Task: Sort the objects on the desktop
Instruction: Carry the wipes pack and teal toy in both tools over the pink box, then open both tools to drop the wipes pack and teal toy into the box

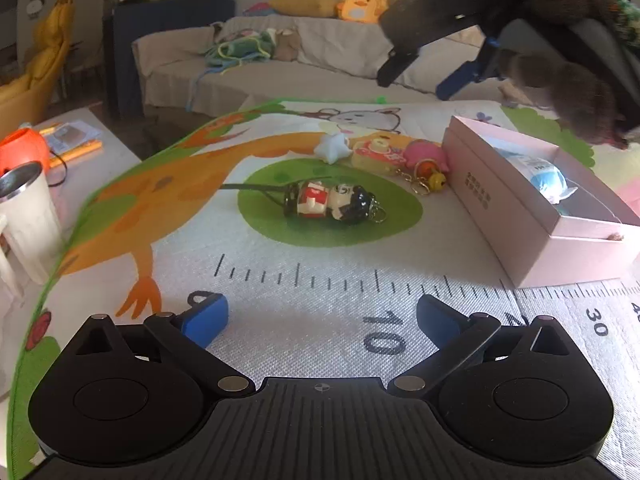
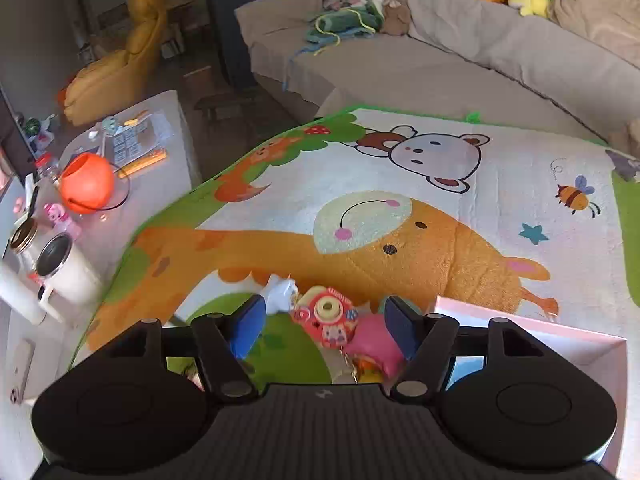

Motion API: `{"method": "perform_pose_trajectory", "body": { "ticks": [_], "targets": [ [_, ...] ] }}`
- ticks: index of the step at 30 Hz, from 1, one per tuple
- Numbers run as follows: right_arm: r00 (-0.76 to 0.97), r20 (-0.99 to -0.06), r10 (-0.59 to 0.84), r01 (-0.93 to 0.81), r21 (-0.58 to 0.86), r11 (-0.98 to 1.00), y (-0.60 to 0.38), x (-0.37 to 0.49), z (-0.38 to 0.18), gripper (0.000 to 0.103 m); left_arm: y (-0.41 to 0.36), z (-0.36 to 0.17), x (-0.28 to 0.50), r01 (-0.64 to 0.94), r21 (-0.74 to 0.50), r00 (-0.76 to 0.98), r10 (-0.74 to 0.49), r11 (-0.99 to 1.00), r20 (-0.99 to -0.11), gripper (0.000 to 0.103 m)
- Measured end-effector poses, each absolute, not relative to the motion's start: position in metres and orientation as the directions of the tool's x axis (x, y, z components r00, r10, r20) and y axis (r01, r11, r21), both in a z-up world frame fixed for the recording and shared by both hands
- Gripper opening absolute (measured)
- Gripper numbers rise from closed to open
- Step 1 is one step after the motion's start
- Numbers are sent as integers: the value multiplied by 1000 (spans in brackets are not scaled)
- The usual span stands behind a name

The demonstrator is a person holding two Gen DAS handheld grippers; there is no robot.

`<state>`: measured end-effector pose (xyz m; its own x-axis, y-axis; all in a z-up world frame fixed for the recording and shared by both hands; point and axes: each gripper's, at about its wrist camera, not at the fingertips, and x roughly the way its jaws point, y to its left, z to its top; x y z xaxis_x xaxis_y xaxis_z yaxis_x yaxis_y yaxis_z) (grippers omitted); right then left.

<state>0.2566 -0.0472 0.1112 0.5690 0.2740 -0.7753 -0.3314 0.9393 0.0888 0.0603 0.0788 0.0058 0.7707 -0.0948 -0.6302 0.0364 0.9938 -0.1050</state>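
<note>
Right gripper (image 2: 324, 330) jaws apart, empty, hovering over red camera charm (image 2: 325, 318) & pink charm (image 2: 374, 346), just left of pink box (image 2: 532, 330). Left gripper (image 1: 320, 318) also apart, near edge. Charms prob light, hard, slippery; pinch camera body across sides, avoid chain.

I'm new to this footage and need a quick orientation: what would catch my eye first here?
The bright cartoon mat with its orange giraffe fills the table. On its green patch lies a painted doll keychain, with a white star, a red charm and a pink charm in a row behind it. Right of them sits an open pink box, and the right tongs hover open above the charms.
</note>
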Motion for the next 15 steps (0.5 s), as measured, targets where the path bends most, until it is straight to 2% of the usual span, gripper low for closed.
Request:
{"method": "perform_pose_trajectory", "body": {
  "ticks": [1, 3, 4, 5, 9, 15],
  "targets": [
    [574, -781, 246, -302, 78, 950, -42, 271, 102, 66, 81, 5, 62, 33, -121, 768, -103, 992, -633, 103],
    [577, -794, 190, -261, 40, 964, -35, 295, 86, 50, 84, 5, 62, 32, -147, 769, -118, 989, -628, 103],
    [575, -803, 160, -241, 21, 970, -34, 306, 77, 38, 84, 5, 62, 32, -152, 770, -122, 988, -626, 103],
    [569, -812, 131, -218, 4, 976, -33, 316, 69, 32, 85, 5, 62, 32, -158, 772, -125, 987, -623, 103],
    [519, -848, 112, -166, 28, 986, -41, 335, 43, 31, 89, 5, 62, 31, -188, 776, -143, 982, -615, 103],
    [474, -860, 187, -256, 69, 964, -29, 317, 43, 32, 90, 4, 61, 31, -201, 778, -150, 979, -610, 103]
  ]
}}
